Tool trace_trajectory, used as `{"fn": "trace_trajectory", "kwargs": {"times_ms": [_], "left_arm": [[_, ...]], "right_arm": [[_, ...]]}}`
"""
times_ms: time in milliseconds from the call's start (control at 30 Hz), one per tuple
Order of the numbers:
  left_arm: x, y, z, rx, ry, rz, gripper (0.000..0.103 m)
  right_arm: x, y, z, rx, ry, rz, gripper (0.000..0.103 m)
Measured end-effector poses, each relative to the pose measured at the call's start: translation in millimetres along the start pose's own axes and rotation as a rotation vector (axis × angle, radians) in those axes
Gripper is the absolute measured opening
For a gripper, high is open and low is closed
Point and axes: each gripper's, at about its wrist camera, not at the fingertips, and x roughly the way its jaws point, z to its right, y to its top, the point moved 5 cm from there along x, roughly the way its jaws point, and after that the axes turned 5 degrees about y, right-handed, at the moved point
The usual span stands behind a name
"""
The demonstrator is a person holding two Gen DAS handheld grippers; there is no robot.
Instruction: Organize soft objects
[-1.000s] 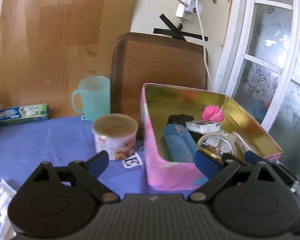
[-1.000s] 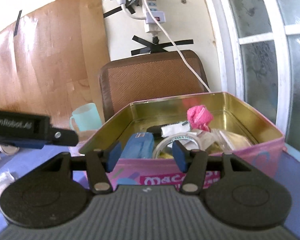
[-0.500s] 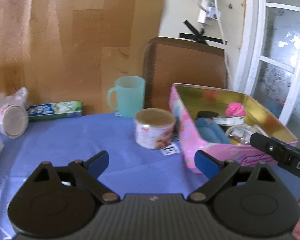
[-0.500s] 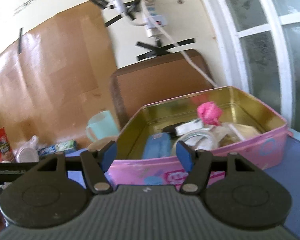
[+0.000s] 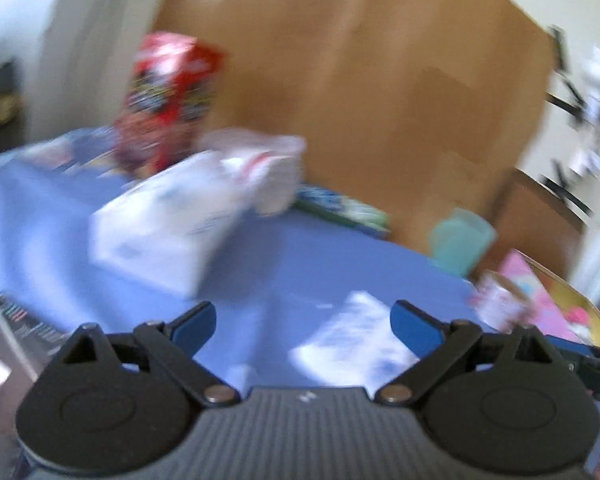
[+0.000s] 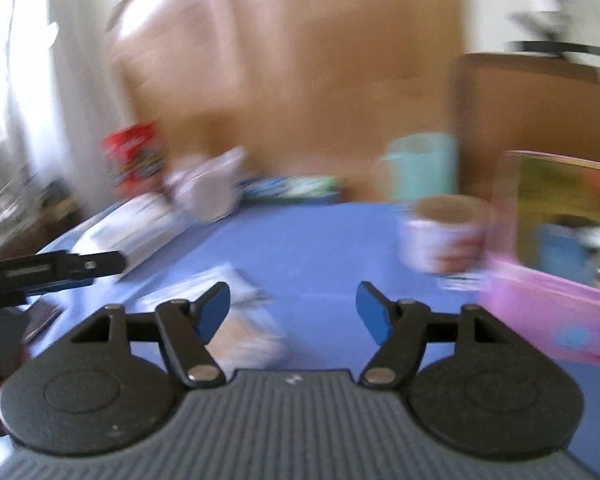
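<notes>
The left gripper (image 5: 303,322) is spread wide and holds nothing. Just ahead of it, between its fingers, a soft white-and-blue packet (image 5: 354,346) lies on the blue cloth (image 5: 284,256). Farther ahead to the left sits a white tissue box (image 5: 164,232). The right gripper (image 6: 293,306) also stands wide and bare; the pink tin (image 6: 556,312) lies ahead to its right, past a small round tub (image 6: 444,232). Both views are blurred.

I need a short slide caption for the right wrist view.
Open right gripper above the blue tablecloth, pink tin at right.
</notes>
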Motion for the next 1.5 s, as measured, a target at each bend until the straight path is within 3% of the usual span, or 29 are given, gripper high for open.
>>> {"fn": "trace_trajectory", "kwargs": {"times_ms": [133,300,433,467,500,533,600,633,667,800,867,967,1033,1100,1200,1233,1300,1333,1500], "left_arm": [[3,-6,-23,-0.101,-0.029,0.008,0.097],[3,-5,-23,-0.098,-0.057,0.025,0.098],[5,-4,-26,-0.106,-0.085,0.023,0.098],[5,-4,-26,-0.11,-0.091,0.022,0.098],[5,-5,-26,-0.114,-0.096,0.02,0.098],[5,-5,-26,-0.116,-0.1,0.018,0.098],[7,-4,-25,-0.109,-0.114,0.006,0.098],[9,-5,-22,-0.099,-0.126,-0.009,0.098],[10,-5,-20,-0.091,-0.126,-0.02,0.098],[14,-7,-17,-0.076,-0.092,-0.043,0.103],[12,-5,-17,-0.084,-0.086,-0.034,0.103],[9,8,-14,-0.071,-0.086,-0.012,0.102],[14,21,-9,-0.017,-0.041,0.003,0.101],[28,29,-3,0.024,-0.014,-0.044,0.093],[58,24,0,0.028,-0.021,-0.173,0.066],[66,19,2,0.03,-0.04,-0.219,0.054],[66,14,6,0.055,-0.042,-0.219,0.048],[62,11,7,0.061,-0.05,-0.226,0.046],[18,1,5,0.012,-0.093,-0.181,0.046]], "right_arm": [[59,4,-38,-0.141,0.083,-0.156,0.088],[109,-4,-62,-0.184,0.133,-0.348,0.096],[123,-12,-75,-0.276,0.163,-0.37,0.095],[122,-11,-77,-0.279,0.189,-0.369,0.092],[119,-9,-77,-0.28,0.205,-0.364,0.078],[114,-8,-79,-0.284,0.226,-0.361,0.056],[107,-9,-82,-0.299,0.262,-0.365,0.029],[102,-12,-85,-0.327,0.277,-0.359,0.021],[98,-15,-88,-0.354,0.278,-0.348,0.021],[84,-26,-101,-0.408,0.309,-0.328,0.026],[83,-26,-100,-0.374,0.287,-0.316,0.037],[81,-17,-91,-0.276,0.268,-0.274,0.04],[81,-11,-87,-0.239,0.25,-0.245,0.057],[88,-8,-88,-0.228,0.224,-0.235,0.07],[104,-8,-91,-0.205,0.217,-0.261,0.082],[114,-10,-91,-0.195,0.208,-0.285,0.083],[123,-14,-93,-0.198,0.199,-0.286,0.078],[122,-15,-97,-0.22,0.2,-0.282,0.064],[84,-22,-107,-0.264,0.224,-0.216,0.058]]}}
